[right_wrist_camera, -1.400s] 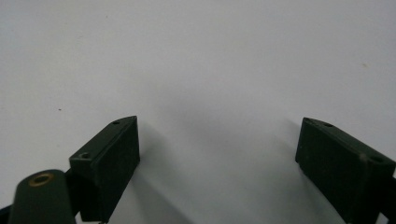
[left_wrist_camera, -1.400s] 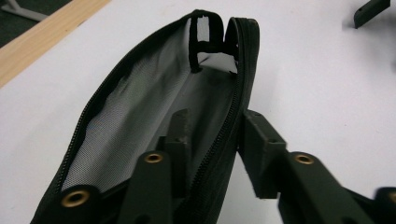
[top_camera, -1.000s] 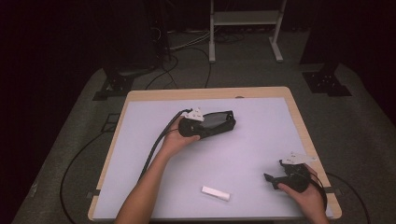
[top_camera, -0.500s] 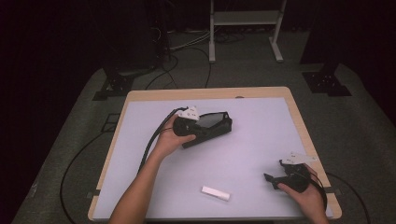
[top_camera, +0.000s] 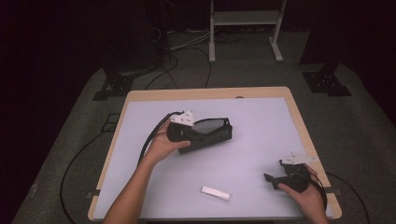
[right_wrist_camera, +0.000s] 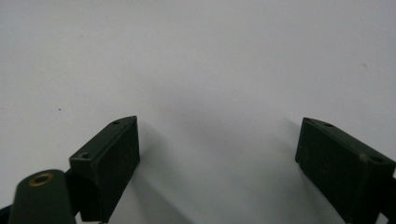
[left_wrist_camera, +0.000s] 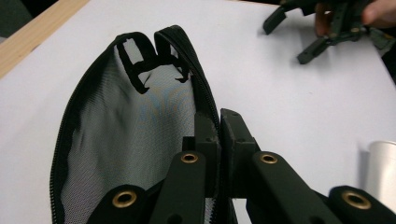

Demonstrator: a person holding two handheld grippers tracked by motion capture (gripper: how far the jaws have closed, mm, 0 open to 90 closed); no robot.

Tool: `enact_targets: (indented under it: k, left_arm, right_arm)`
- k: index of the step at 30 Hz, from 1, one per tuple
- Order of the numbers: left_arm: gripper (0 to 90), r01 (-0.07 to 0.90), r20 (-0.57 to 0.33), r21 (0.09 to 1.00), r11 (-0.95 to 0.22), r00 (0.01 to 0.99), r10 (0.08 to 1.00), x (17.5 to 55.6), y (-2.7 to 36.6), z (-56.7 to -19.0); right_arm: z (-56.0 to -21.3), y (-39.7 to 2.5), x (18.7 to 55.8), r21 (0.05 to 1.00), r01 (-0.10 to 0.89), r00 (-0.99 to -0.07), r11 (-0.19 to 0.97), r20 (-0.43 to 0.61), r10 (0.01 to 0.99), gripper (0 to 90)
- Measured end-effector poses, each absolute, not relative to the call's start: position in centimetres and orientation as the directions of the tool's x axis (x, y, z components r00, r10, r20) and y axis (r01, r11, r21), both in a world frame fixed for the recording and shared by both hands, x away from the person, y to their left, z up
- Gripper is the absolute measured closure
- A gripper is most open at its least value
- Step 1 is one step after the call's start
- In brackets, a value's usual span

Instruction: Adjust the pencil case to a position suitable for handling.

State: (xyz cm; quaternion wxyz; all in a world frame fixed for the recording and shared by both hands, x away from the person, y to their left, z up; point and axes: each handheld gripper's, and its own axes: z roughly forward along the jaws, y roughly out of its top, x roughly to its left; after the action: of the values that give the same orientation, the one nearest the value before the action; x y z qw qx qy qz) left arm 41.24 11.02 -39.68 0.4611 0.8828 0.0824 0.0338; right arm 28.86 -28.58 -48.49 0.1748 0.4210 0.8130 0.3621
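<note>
A black mesh zip pouch (top_camera: 214, 132) lies near the middle of the white table (top_camera: 261, 112), its mouth open. My left gripper (top_camera: 195, 136) is shut on the pouch's zipper edge. In the left gripper view the two jaws (left_wrist_camera: 219, 128) pinch the rim beside the mesh (left_wrist_camera: 126, 140). My right gripper (top_camera: 274, 170) rests at the table's front right, open. In the right gripper view its pads (right_wrist_camera: 112, 158) stand wide apart over bare table with nothing between them. A small white block (top_camera: 215, 193) lies near the front edge.
The right gripper (left_wrist_camera: 303, 32) and its hand appear far off in the left gripper view, and the white block (left_wrist_camera: 380, 168) stands at that view's right edge. Cables (top_camera: 187, 51) and a white stand (top_camera: 243, 28) are on the dark floor behind the table.
My left gripper has drawn the pouch a little toward the near side and to the left. The right gripper has stayed where it was.
</note>
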Motion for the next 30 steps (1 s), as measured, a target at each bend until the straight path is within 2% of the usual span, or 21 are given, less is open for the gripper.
enact_targets:
  k: [15, 30]
  left_arm:
    - [86.3, 0.071, -0.024, 0.813, -0.578, 0.996, 0.088, 39.1, 11.7, -40.0]
    - [86.3, -0.012, -0.010, 0.794, -0.608, 0.999, -0.034, 37.6, 10.6, -39.9]
  right_arm:
    - [-48.5, -28.6, 28.9, 0.736, 0.558, -0.584, 0.383, 0.021, 0.811, 12.7]
    - [-48.5, -28.6, 28.9, 0.736, 0.558, -0.584, 0.383, 0.021, 0.812, 12.7]
